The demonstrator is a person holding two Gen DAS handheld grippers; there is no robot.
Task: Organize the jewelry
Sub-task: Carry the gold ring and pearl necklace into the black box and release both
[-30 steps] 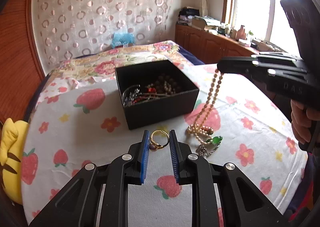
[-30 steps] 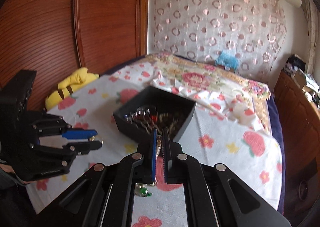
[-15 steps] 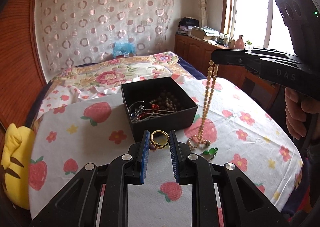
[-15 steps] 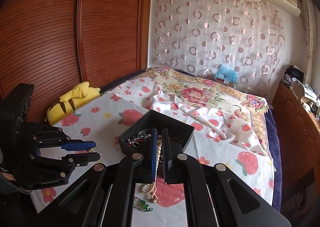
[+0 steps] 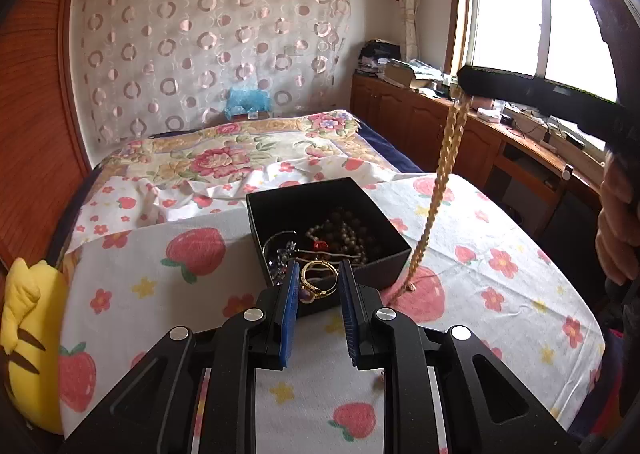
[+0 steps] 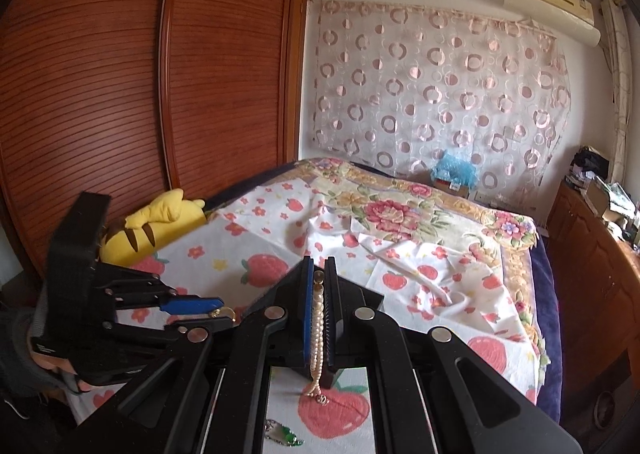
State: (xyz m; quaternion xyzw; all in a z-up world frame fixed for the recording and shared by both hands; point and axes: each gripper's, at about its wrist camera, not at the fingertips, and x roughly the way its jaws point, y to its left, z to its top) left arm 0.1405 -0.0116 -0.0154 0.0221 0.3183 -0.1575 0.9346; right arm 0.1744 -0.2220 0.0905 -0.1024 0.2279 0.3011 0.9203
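The left gripper (image 5: 319,286) is clamped on a gold ring (image 5: 318,280), just before the black box (image 5: 376,214) of jewelry on the bed (image 5: 500,278). The right gripper (image 6: 319,286) pinches a pearl necklace (image 6: 317,338) that dangles beside the box, its end above a green pendant (image 6: 285,434).

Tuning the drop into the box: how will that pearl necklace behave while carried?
Probably floppy: the pearl necklace hangs limp in two strands from the right gripper. Likely to swing; its tail dangles beside the black box. Round beads may slip between the pads.
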